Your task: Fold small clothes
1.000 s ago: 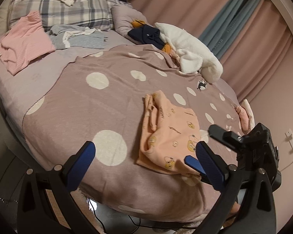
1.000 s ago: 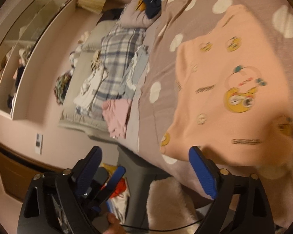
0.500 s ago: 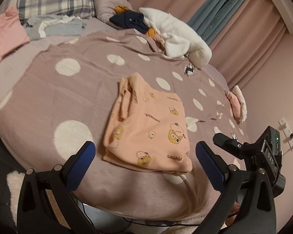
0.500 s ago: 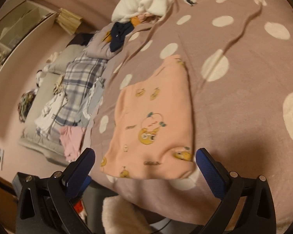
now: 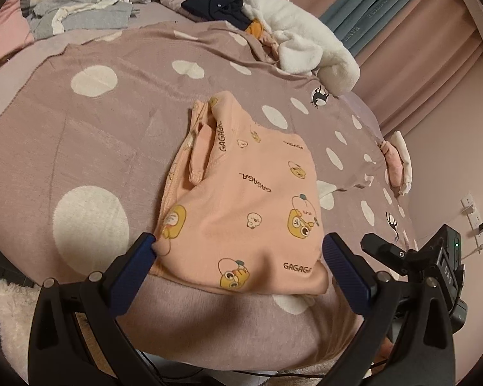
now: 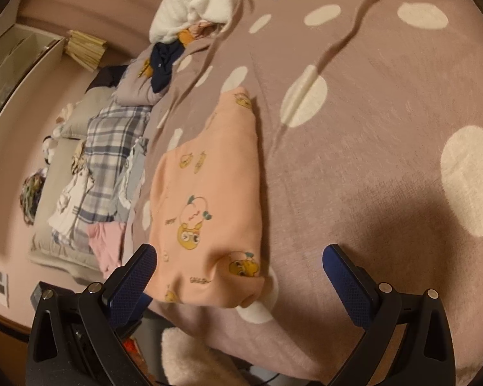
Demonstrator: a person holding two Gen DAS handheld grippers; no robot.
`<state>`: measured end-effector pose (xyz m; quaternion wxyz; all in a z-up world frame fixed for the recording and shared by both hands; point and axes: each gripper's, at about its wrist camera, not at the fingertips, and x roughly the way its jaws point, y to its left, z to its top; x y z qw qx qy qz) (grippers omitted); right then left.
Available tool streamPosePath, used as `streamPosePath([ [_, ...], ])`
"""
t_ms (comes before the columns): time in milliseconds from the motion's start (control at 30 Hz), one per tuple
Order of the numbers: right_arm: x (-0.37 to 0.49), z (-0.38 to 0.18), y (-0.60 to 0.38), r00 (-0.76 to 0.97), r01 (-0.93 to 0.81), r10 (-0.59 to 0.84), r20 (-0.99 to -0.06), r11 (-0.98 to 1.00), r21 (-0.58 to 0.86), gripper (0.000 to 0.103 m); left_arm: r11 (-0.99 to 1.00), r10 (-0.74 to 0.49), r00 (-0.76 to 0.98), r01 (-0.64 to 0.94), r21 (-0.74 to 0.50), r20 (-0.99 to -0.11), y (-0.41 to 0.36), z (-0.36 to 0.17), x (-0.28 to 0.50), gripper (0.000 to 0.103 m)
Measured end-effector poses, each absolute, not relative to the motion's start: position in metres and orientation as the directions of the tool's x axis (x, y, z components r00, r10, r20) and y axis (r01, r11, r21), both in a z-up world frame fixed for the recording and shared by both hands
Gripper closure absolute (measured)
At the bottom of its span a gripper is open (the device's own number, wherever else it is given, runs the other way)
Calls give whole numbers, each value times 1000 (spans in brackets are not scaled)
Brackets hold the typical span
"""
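From the left wrist view, the left gripper (image 5: pixel 238 251) stands with its jaws spread wide and holds nothing; the folded peach garment (image 5: pixel 241 206) lies flat on the dotted mauve blanket (image 5: pixel 90 135), its near hem falling in the gap between the two blue pads; the left pad tip sits just at the garment's near left corner, whether touching cannot be told, and the right pad tip stands just beside its near right edge; the right gripper's black body shows at the lower right; a white fleece item (image 5: pixel 309 41) and a dark garment (image 5: pixel 219 6) lie at the far edge of the blanket.

From the right wrist view, the right gripper (image 6: pixel 240 260) is likewise wide open and empty; the peach garment (image 6: pixel 209 212) lies toward the left half of the gap, its near right corner between the pads and well apart from the right one; a plaid cloth (image 6: pixel 112 148) lies farther left.
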<state>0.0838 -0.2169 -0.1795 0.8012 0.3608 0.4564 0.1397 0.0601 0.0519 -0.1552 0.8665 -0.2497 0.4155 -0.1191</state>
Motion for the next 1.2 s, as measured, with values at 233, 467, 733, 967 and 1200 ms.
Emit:
streamPosePath([
  [233, 89, -195, -212, 501, 103, 635, -589, 631, 769, 1, 746, -524, 555, -68, -663, -647, 70, -183, 68, 0],
  [467, 90, -197, -209, 469, 78, 726, -503, 534, 842, 1, 465, -810, 392, -24, -885, -436, 77, -202, 77, 0],
  [733, 95, -203, -199, 434, 76, 749, -500, 523, 849, 1, 450, -802, 420, -43, -892, -425, 72, -198, 84, 0],
  [967, 113, -205, -204, 434, 76, 778, -455, 472, 878, 1, 564, -753, 414, 6, -825, -512, 59, -187, 119, 0],
  [1200, 145, -211, -201, 409, 110, 794, -450, 447, 888, 1, 560, -736, 447, -19, -828, -508, 71, -193, 149, 4],
])
